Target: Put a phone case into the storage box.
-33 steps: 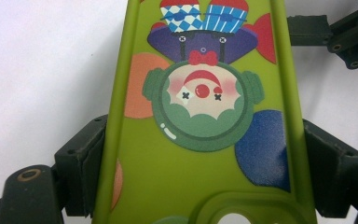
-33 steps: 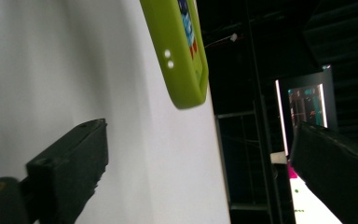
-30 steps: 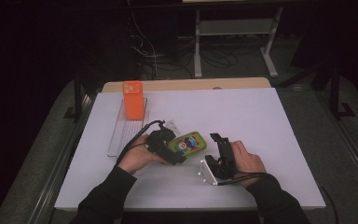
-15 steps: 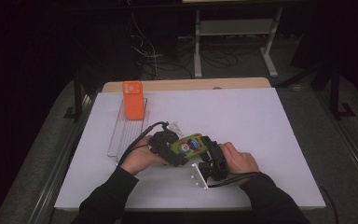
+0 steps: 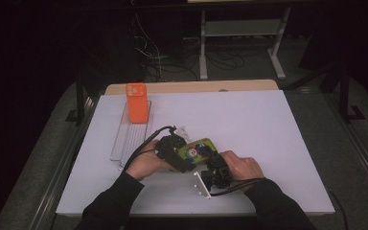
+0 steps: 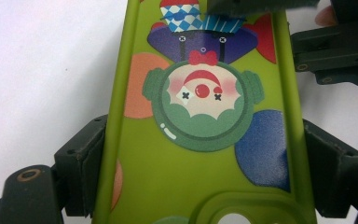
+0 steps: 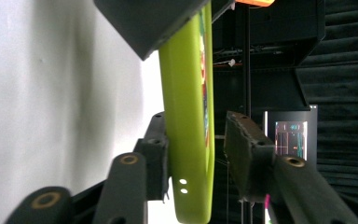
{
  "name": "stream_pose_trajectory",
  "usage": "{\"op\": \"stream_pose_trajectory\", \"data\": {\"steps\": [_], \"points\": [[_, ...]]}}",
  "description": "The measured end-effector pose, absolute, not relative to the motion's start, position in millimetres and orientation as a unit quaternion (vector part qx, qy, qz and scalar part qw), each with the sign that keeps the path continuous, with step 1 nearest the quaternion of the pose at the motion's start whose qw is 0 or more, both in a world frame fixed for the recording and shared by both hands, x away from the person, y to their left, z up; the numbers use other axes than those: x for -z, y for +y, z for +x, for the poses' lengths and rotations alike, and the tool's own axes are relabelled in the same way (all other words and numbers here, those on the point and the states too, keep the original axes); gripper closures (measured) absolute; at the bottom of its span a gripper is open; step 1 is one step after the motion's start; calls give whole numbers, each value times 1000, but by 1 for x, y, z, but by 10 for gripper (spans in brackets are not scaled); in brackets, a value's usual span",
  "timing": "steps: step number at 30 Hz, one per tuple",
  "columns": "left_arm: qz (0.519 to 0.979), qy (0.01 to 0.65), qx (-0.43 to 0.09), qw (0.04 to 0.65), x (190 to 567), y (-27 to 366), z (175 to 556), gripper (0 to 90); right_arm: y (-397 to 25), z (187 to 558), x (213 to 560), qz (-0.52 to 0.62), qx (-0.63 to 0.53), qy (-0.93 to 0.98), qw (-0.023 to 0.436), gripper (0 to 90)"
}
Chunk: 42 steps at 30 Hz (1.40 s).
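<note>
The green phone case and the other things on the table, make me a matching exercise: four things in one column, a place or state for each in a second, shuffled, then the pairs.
Things:
1. green phone case
2. orange phone case
3. left hand-held gripper
4. clear rack

Places or states:
A. stands upright at the rack's far end
B. lies flat, left part of the white table
C. clamps the green case by its long edges
D. held between both grippers

Pairs: 1-D, 2-A, 3-C, 4-B

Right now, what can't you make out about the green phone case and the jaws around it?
- Green phone case: its lower end is cut off by the left gripper view's bottom edge.
- Right gripper: one jaw touches the case, the other stands apart.
- Clear rack under the orange phone: too small in the high view.
</note>
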<state>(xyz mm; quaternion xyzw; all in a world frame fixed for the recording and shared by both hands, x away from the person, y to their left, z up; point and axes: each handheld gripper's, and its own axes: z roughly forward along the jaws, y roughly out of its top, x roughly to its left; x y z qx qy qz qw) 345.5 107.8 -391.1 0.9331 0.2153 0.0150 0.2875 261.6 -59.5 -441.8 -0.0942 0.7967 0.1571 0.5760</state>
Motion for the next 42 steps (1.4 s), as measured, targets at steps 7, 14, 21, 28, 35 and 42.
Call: {"op": "stream_pose_trajectory", "data": {"steps": [7, 14, 21, 28, 35, 42], "points": [[931, 219, -13, 291, 390, 109, 346, 150, -58, 260, 443, -103, -150, 797, 575, 714], [924, 228, -5, 308, 390, 110, 347, 142, -56, 258, 444, -105, -137, 792, 586, 752], [921, 231, 2, 314, 390, 111, 345, 31, -57, 259, 443, -104, -133, 788, 592, 755], [915, 230, -2, 332, 382, 124, 347, 0, -68, 267, 441, -70, -130, 797, 585, 755], [905, 245, -11, 346, 379, 135, 351, 0, -82, 276, 436, -1, -153, 824, 545, 754], [902, 254, -15, 350, 380, 138, 353, 0, -92, 284, 428, 77, -205, 838, 499, 754]]}}
